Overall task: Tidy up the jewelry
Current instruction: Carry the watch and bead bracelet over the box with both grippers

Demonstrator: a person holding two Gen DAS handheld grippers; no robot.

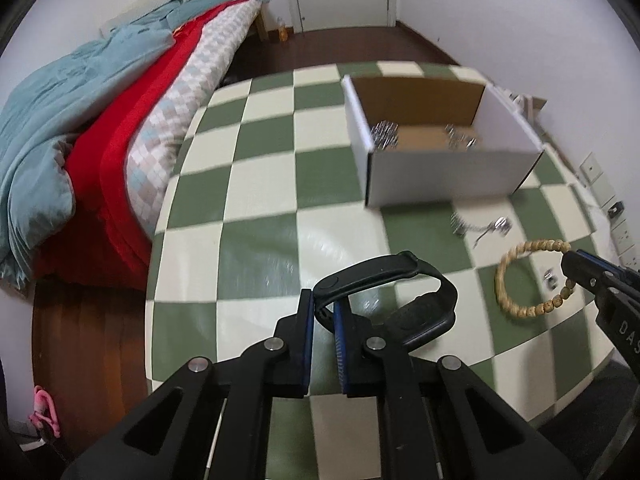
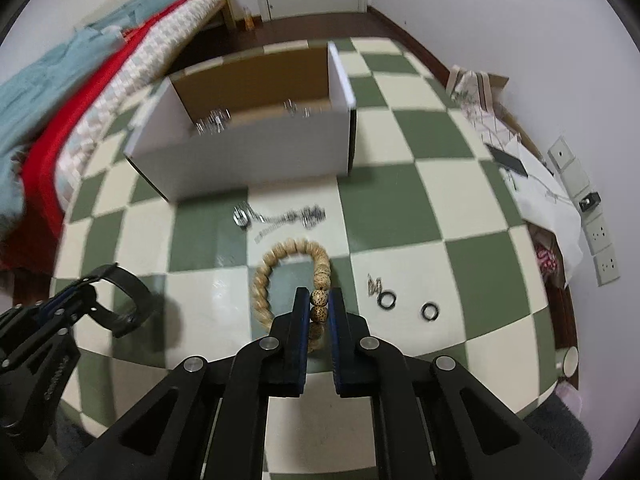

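Left wrist view: the left gripper (image 1: 323, 308) tilts steeply down over the checkered table (image 1: 260, 184), fingers clamped on a black wristband (image 1: 400, 280).

Right wrist view: the right gripper (image 2: 320, 300), likewise pitched down, pinches a beaded bracelet (image 2: 280, 260) before the white box (image 2: 260, 148).

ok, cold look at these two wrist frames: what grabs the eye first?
The green-and-cream checkered table fills both views, with a white open box at its far side holding some silvery pieces. Nearest each camera, the left gripper is shut on a black wristband, and the right gripper is shut on a tan beaded bracelet. Two small black rings lie just right of the bracelet, and a silvery chain lies in front of the box.
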